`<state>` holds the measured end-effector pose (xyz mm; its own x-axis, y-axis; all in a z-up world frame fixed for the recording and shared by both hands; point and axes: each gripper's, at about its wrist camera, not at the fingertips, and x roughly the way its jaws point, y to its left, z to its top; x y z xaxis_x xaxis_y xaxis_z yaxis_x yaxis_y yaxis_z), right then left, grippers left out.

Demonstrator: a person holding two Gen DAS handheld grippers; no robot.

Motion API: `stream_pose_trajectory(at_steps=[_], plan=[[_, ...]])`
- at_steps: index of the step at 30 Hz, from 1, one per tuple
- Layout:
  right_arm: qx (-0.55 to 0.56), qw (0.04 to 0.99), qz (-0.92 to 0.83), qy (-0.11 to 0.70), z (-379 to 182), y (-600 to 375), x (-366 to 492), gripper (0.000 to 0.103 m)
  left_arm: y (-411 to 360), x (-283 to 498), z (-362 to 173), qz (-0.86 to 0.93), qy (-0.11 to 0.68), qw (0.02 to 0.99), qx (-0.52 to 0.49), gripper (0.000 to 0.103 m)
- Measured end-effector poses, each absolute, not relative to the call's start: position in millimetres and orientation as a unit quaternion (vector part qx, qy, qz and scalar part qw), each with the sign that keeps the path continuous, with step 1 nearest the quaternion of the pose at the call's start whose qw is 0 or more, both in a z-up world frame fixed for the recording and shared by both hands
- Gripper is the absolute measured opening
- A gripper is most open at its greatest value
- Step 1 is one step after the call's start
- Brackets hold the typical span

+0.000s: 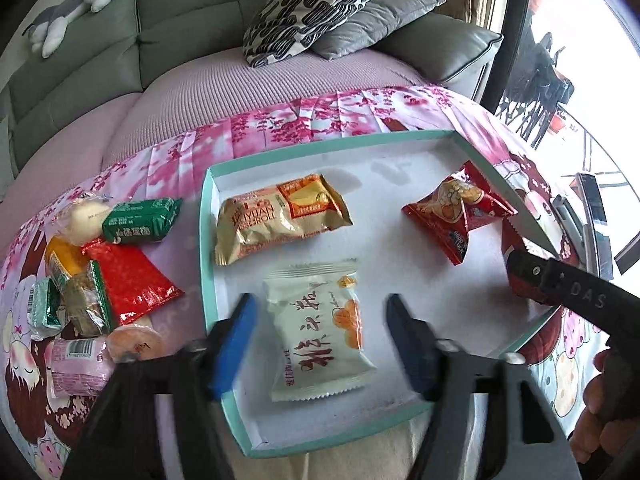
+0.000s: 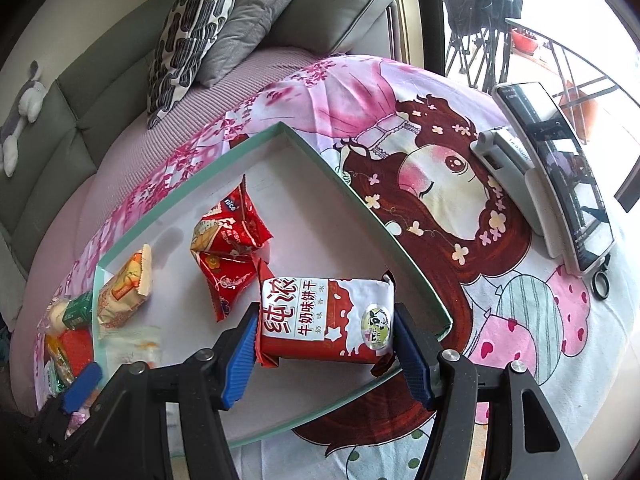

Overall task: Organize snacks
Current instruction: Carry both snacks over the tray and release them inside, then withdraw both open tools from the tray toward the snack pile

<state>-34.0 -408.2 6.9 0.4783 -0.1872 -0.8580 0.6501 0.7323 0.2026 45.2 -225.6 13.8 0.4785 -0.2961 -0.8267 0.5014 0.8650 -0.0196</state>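
Between left hand-held gripper (image 1: 320, 344) pads: white packet (image 1: 320, 330), released in tray (image 1: 400, 426); right hand-held gripper (image 2: 326, 350) clamps biscuit pack (image 2: 326, 318); next, probably release it.

One tray (image 1: 208, 240) sits in the middle of the left wrist view. Three snack packs lie inside it there: one tan (image 1: 280, 216), one white (image 1: 320, 332), one small red (image 1: 456, 212). In the right wrist view a fourth pack, red and white (image 2: 326, 320), lies in the tray at lower middle. Left of the tray is one pile of loose snacks (image 1: 92, 272), about eight. Two pillows (image 1: 316, 4) sit at the top. One plush toy (image 1: 76, 4) lies at upper left.
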Motion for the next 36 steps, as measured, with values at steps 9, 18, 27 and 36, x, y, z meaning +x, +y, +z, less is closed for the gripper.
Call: stream_pose_trajectory(at_steps=[9,18,27,36], plan=[[0.259,0.82,-0.249,0.445,7,-407,-32,0.066,-214,49,30,-0.215,0.446,0.863,0.101,0.082],[0.237,0.834,-0.243,0.435,9,-401,-28,0.091,-192,63,27,-0.162,0.466,0.867,0.071,0.088],[0.218,0.842,-0.231,0.436,10,-393,-23,0.103,-175,72,22,-0.117,0.486,0.865,0.046,0.094],[0.201,0.849,-0.221,0.436,13,-383,-19,0.103,-166,77,20,-0.107,0.495,0.862,0.029,0.096]])
